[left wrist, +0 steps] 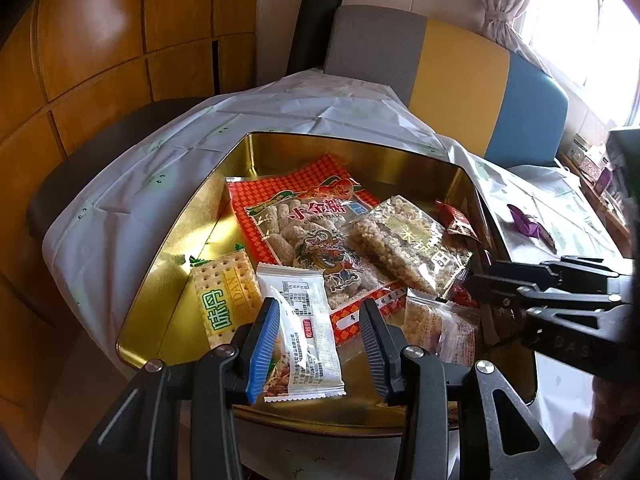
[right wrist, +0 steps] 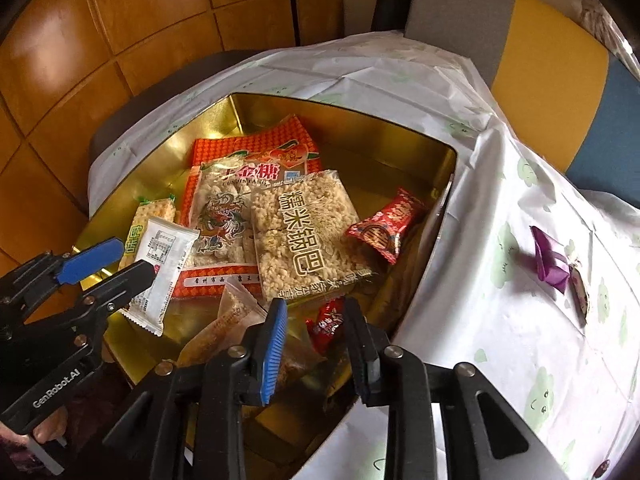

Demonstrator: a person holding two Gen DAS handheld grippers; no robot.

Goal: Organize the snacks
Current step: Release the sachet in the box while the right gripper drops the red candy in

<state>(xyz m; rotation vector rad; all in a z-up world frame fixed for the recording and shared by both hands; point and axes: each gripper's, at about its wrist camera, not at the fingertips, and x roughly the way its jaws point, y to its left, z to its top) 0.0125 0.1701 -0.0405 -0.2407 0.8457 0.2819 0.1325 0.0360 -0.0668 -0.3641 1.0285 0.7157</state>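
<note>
Left wrist: left tool [left wrist: 320, 344] spread, straddling white packet [left wrist: 308, 332]

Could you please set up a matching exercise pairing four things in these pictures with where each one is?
Things:
1. white packet
2. purple wrapper
3. rice cake pack
4. gold tin

Places:
A. on the tablecloth, outside the tin
B. between the left gripper's open jaws
C. on the cloth-covered table
D. overlapping the red bag in the tin

Pairs: 1-B, 2-A, 3-D, 4-C
</note>
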